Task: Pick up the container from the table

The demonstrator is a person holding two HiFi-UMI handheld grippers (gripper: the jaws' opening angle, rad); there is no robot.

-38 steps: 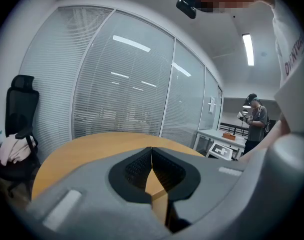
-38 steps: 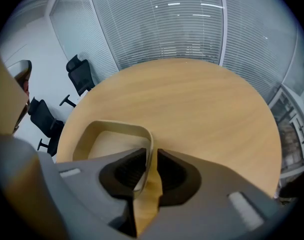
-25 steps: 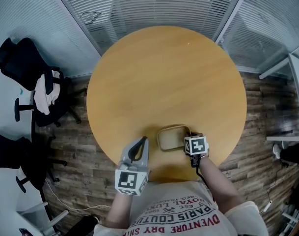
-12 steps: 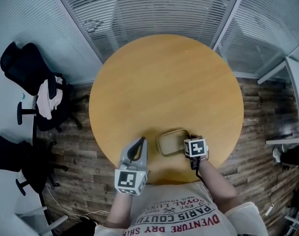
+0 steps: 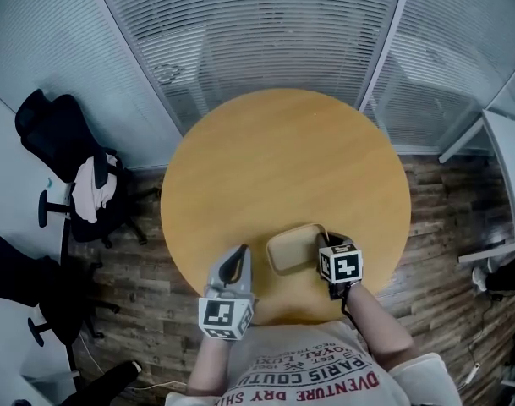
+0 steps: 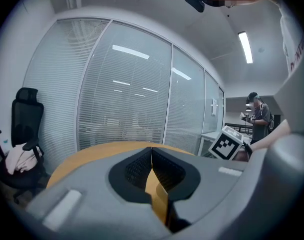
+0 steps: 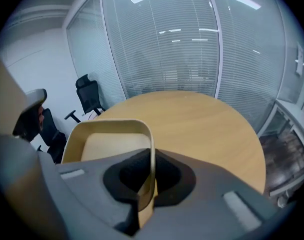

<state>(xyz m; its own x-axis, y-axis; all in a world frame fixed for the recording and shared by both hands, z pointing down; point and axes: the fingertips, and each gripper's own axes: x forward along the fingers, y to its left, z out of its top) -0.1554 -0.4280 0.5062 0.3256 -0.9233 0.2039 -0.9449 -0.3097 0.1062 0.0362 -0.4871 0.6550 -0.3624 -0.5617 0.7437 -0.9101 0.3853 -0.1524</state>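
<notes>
Container (image 7: 107, 151): pale beige, rounded-rectangular, shallow, thin-walled, nothing inside.
Position: one side wall sits between the right gripper (image 7: 151, 156) jaws; the body extends to their left, over the table (image 7: 206, 119).
Right jaws: clamped on that wall.
Left gripper (image 6: 152, 151): jaws closed together, nothing between.
</notes>
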